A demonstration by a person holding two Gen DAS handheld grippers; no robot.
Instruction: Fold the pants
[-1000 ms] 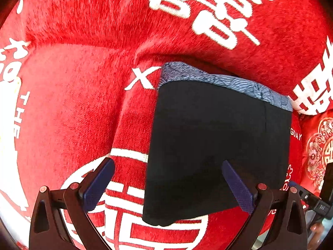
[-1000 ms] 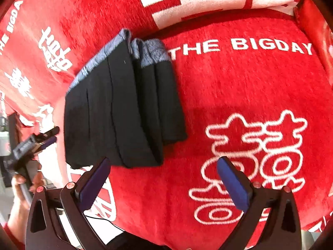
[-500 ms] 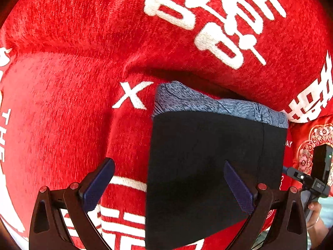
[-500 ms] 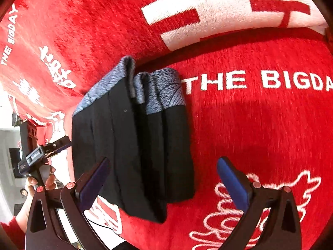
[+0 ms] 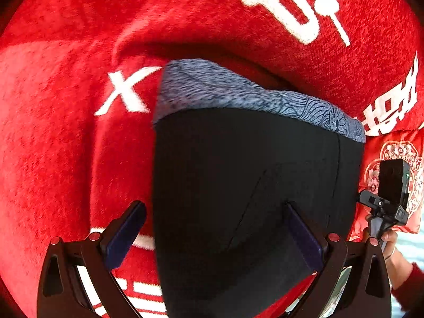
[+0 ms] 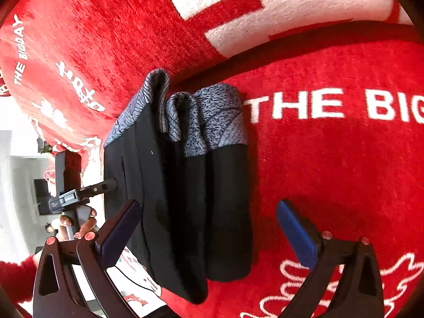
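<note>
The folded black pants (image 5: 251, 198) are lying on the red blanket (image 5: 66, 145); the left gripper (image 5: 216, 232) and right gripper (image 6: 209, 228) are hovering released, grasping nothing.

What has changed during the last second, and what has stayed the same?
Both hand-held grippers, left and right, moved closer to the folded pants. Neither took hold of anything. The pants stayed folded on the red blanket, and both jaws stayed open.

The folded pants (image 6: 180, 198) lie on the blanket (image 6: 331, 172), their waistband (image 6: 209, 119) at 12 o'clock against the cushion (image 6: 106, 26) behind (lettering at 3 o'clock); the left gripper (image 6: 79, 193) sits at 9 o'clock.
</note>
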